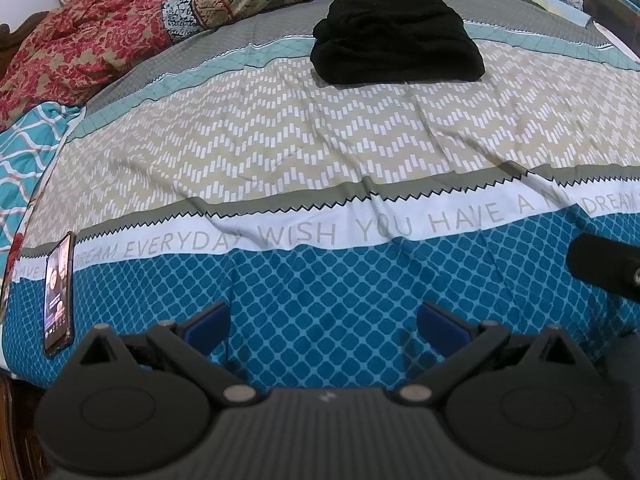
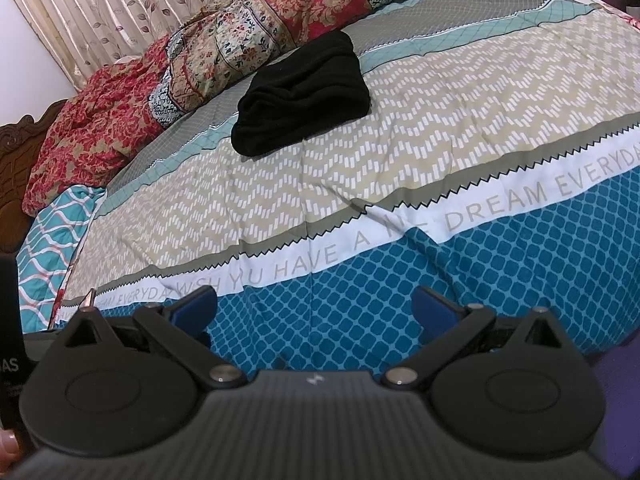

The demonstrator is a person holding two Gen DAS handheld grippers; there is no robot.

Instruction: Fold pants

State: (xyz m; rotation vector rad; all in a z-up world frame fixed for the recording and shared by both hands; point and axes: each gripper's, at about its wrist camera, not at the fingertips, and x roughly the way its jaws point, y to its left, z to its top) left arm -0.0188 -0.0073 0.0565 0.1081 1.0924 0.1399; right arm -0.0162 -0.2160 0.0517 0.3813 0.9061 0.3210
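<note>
Black pants point(image 1: 396, 36) sit as compact folded bundle far up bedspread point(image 1: 280, 140), near heaped floral quilts point(image 1: 80, 48) — folding looks done, or close. Left gripper point(image 1: 322, 322) hovers low over blue band, fingers spread wide, nothing held. Right gripper point(image 2: 314, 310) likewise spread, empty, well apart from pants. Phone point(image 1: 59, 292) lies at bed's left edge. Left to do — maybe tidying only.
</note>
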